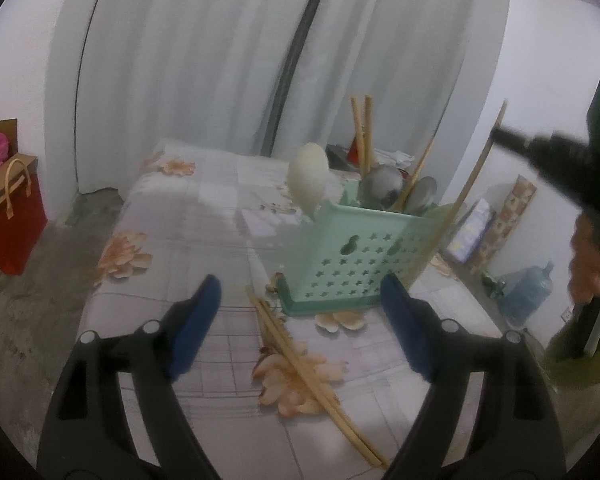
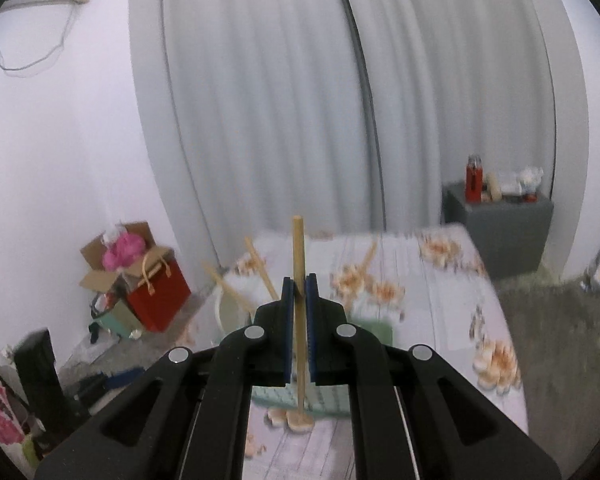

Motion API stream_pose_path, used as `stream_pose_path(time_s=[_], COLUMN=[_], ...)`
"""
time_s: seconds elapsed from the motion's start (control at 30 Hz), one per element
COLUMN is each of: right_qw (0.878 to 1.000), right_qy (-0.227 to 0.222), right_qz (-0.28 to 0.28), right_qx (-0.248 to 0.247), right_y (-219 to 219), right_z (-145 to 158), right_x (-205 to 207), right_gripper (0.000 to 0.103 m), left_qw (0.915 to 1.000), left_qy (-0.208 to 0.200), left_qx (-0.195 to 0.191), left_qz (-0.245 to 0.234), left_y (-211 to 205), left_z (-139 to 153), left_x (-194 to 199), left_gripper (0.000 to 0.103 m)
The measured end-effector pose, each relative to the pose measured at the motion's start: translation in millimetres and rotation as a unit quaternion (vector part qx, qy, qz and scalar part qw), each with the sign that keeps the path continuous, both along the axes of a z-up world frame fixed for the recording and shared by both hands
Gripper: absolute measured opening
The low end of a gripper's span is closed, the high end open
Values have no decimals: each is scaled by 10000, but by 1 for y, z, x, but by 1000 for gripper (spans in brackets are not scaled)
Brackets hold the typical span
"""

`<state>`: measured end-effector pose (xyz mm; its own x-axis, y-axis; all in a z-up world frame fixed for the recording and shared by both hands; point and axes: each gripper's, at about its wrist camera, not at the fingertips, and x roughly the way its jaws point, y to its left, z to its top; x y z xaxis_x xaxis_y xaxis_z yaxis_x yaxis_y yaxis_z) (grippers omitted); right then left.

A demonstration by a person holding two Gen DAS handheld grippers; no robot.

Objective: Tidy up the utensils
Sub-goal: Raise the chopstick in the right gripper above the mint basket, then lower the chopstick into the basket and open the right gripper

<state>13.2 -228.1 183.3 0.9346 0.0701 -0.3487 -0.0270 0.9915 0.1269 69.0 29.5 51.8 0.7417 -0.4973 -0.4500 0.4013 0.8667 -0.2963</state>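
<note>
On the flowered tabletop (image 1: 204, 216), a mint-green perforated utensil basket (image 1: 360, 256) stands as the landmark for everything else. Inside the basket already stand a white rice paddle (image 1: 309, 178), two upright chopsticks (image 1: 362, 136), a leaning one and what look like metal spoons (image 1: 384, 184) — so a good part of the sorting appears done. Left of the basket's near corner, a pair of chopsticks (image 1: 300, 364) lies loose on the cloth, running toward the camera; these are judged to be what remains. The left gripper (image 1: 300, 316) hovers just short of the basket with its blue-padded jaws wide apart and nothing between them, the loose pair lying below the gap. The right gripper (image 2: 299, 312) has its jaws clamped together on a single chopstick (image 2: 298, 264), held upright above the basket, its lower end hanging down past the basket's front wall in the right wrist view; in the left wrist view this stick slants along the basket's right side. It is not yet inside. Room is fair: the cloth left of and beyond the basket is bare, while the tabletop's edge falls away close to the right of the basket, with a bottle and boxes on the floor past it. The upright sticks in the basket crowd any drop from above.
</note>
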Motion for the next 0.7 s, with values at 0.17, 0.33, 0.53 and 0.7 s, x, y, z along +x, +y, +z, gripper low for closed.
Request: stream_pose_path(time_s=[0.17, 0.33, 0.53, 0.7], right_qw=[9992, 9981, 9980, 9982], right_qy=[-386, -604, -610, -586], right_qz=[83, 120, 145, 140], right_qx=[-67, -84, -67, 9], right_y=[4, 9, 13, 11], right_z=[30, 45, 48, 44], right_x=[5, 16, 26, 30], right_gripper=[6, 6, 6, 6], left_qw=[9999, 9998, 9996, 9994], left_qy=[58, 60, 82, 131], left_qx=[-33, -61, -70, -83], left_qz=[97, 182, 280, 319], left_y=[4, 7, 11, 13], left_z=[-3, -2, -3, -6], left_x=[1, 2, 4, 6], left_gripper=[78, 78, 78, 78])
